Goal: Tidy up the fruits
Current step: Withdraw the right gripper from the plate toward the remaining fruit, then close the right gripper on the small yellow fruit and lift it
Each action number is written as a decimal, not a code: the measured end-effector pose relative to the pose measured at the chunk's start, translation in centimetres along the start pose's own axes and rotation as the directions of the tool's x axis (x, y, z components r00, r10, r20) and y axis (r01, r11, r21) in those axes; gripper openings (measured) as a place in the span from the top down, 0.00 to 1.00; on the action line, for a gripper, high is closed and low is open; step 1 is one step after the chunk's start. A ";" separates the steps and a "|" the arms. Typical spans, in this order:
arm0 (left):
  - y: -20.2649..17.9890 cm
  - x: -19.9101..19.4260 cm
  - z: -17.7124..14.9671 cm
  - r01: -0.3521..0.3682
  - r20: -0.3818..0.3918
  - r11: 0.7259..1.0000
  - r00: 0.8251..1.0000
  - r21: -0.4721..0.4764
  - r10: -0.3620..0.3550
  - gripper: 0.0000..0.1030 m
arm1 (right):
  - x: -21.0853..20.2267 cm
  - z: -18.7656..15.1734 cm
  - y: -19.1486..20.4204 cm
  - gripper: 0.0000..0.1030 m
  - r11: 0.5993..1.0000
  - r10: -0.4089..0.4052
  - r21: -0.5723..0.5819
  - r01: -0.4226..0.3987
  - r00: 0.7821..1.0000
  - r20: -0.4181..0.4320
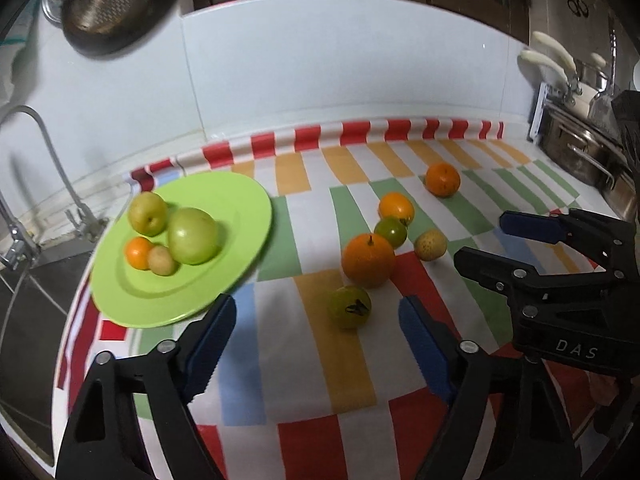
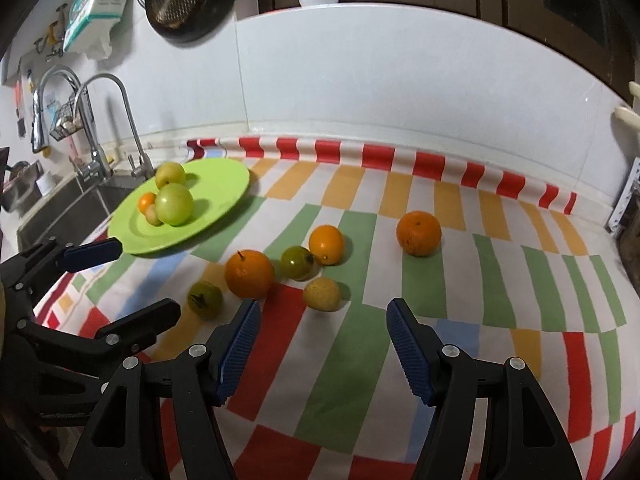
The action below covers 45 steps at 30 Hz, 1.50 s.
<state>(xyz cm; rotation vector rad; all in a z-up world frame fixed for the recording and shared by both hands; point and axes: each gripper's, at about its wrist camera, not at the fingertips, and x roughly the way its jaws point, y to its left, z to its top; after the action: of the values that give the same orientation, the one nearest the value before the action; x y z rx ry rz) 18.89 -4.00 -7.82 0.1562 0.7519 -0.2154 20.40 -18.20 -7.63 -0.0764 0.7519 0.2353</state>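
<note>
Counting four fruits on the green plate [image 1: 240, 216] at 10 o'clock; six loose on the striped cloth [image 1: 360, 360] from 12 to 2; left gripper [image 1: 316, 344] and right gripper [image 2: 320, 344] both spread, empty.

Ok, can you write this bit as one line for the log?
plate: four fruits | cloth: six fruits loose | left tongs: open, empty | right tongs: open, empty

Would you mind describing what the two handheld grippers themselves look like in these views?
Both the left gripper and the right gripper are black plastic frames with triangular cut-outs and silver rivets. Each finger carries a ribbed blue pad. The right gripper's body carries white "DAS" lettering.
</note>
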 end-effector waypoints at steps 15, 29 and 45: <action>-0.8 3.5 0.3 0.081 -0.084 0.997 0.993 0.021 -0.079 0.58 | 4.4 0.5 -0.9 0.57 0.999 0.054 0.010 -0.053 0.996 -0.072; -0.7 3.1 0.5 0.116 -0.080 0.993 0.990 0.019 -0.114 0.71 | 4.8 0.6 -0.5 0.71 0.997 0.075 0.019 -0.074 0.992 -0.100; 0.5 -1.5 0.6 0.111 0.008 0.994 0.994 -0.005 -0.110 0.71 | 0.3 0.9 1.2 0.71 0.997 0.066 0.033 -0.065 0.998 -0.025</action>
<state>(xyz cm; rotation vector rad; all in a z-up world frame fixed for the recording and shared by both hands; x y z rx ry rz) 18.36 -3.43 -6.36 0.1085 0.7539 -0.3190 20.91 -16.85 -7.18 -0.0247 0.7847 0.2850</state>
